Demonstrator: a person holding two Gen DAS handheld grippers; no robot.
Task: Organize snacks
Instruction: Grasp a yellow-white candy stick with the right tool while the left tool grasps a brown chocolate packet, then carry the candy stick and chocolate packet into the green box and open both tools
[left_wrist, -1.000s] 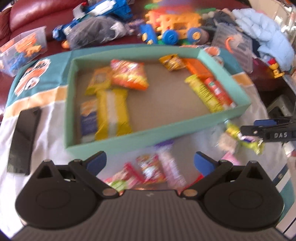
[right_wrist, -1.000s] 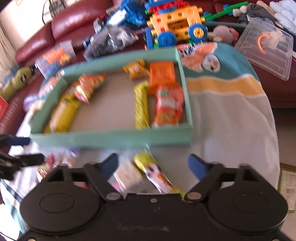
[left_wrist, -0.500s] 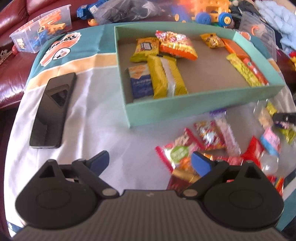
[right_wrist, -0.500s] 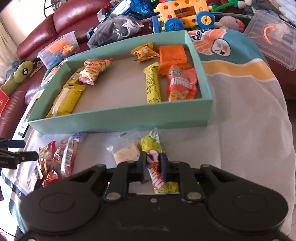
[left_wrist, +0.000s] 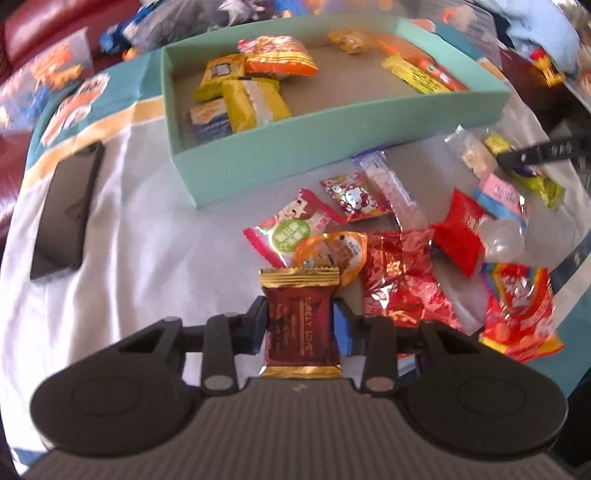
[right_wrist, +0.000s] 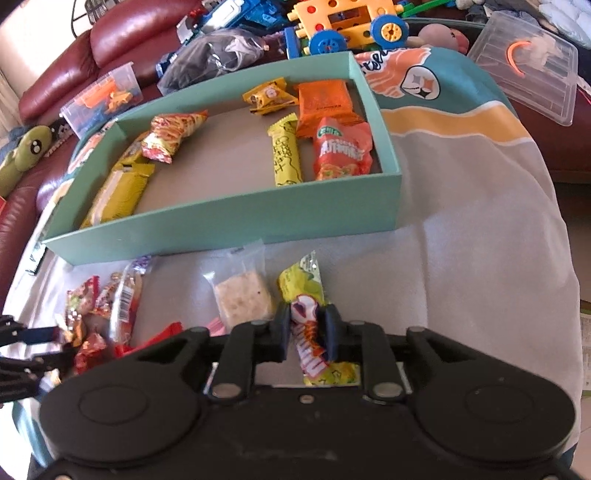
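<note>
1. The left gripper (left_wrist: 300, 325) is showing a matte black body with two round, dished housings, one at each lower corner of its own view.
2. A grey ribbed plate is spanning the gap between those housings, its grooves running lengthwise.
3. Black angled link arms are reaching inward, each one carrying a round silver pivot screw.
4. Its fingers (left_wrist: 341, 332) are showing blue pads on their inner faces.
5. The right gripper (right_wrist: 306, 330) is showing the same black twin-disc build, with a smooth, scuffed black plate in place of the ribbed one.
6. A small silver screw is sitting at the top centre of that plate.
7. Its fingers (right_wrist: 331, 328) are wearing dark blue pads.
</note>
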